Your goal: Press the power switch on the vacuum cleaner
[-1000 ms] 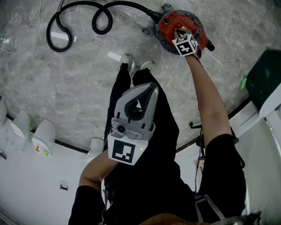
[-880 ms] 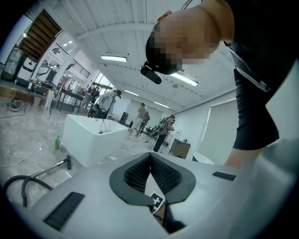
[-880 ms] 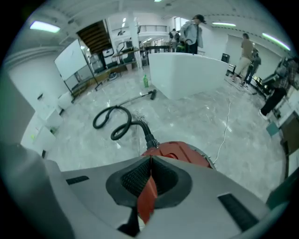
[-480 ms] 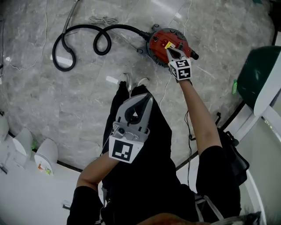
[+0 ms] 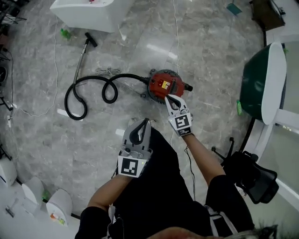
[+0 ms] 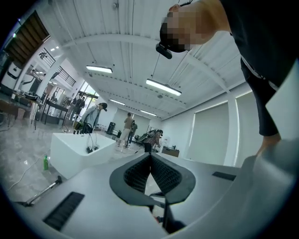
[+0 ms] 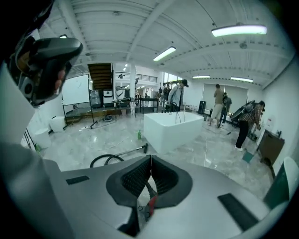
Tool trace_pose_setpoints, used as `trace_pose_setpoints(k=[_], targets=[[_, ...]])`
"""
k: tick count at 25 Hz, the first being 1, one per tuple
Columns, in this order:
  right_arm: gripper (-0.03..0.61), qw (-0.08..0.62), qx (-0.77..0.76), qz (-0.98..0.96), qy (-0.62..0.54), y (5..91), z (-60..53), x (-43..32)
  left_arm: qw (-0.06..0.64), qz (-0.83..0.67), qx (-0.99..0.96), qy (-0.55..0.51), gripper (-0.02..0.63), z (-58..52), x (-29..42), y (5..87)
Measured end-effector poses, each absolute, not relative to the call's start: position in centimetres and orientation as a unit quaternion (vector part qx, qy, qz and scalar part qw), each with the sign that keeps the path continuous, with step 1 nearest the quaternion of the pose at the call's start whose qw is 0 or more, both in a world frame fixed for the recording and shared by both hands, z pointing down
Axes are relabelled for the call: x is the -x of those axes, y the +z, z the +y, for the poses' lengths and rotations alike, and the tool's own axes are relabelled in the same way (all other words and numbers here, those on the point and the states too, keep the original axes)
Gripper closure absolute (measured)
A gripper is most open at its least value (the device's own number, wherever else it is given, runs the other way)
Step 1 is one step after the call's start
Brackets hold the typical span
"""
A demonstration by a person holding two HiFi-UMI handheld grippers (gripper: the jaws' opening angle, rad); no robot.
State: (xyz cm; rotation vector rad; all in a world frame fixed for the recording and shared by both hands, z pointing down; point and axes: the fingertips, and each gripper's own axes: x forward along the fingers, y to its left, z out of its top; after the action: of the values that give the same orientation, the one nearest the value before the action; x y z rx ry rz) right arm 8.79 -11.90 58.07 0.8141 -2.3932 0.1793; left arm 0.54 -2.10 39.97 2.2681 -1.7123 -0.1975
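Note:
The red vacuum cleaner (image 5: 162, 84) stands on the grey marble floor, a yellow patch on its top. Its black hose (image 5: 88, 93) coils away to the left and ends in a wand (image 5: 82, 55). My right gripper (image 5: 168, 97) is shut and empty, its tips at the vacuum's near edge in the head view, held well above the floor. In the right gripper view the jaws (image 7: 150, 158) meet, with a sliver of the red vacuum (image 7: 150, 204) under them and the hose (image 7: 103, 159) beyond. My left gripper (image 5: 145, 121) is shut, empty, over the person's legs; it (image 6: 150, 156) faces the room.
A white block (image 5: 88, 13) stands at the top left, also seen as the white block (image 7: 172, 126). A green and white chair (image 5: 261, 84) is at the right, a black chair (image 5: 252, 176) below it. Thin cables (image 5: 176, 32) cross the floor. Several people stand far off.
The head camera has risen and the vacuum now looks smaller and farther. My right gripper has come back from the vacuum's top to its near edge. The left gripper stays shut by the legs.

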Motion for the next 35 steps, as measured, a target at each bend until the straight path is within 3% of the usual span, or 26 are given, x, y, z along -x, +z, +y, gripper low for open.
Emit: trace_pose_setpoints(k=[8, 15, 35], targets=[[0.558, 0.195, -0.328, -0.924, 0.031, 43.5, -7.0, -5.5, 0.126, -0.612, -0.772, -0.119, 0.595, -2.7, 2.5, 34.7], [0.558, 0.108, -0.406, -0.907, 0.029, 35.1, -4.0, -8.0, 0.077, -0.576, -0.804, -0.127, 0.595, -1.7, 1.2, 30.1], [0.558, 0.026, -0.526, -0.850, -0.014, 30.6, 1.6, -15.0, 0.063, -0.494, -0.858, -0.130, 0.595, 0.8, -4.4, 27.1]])
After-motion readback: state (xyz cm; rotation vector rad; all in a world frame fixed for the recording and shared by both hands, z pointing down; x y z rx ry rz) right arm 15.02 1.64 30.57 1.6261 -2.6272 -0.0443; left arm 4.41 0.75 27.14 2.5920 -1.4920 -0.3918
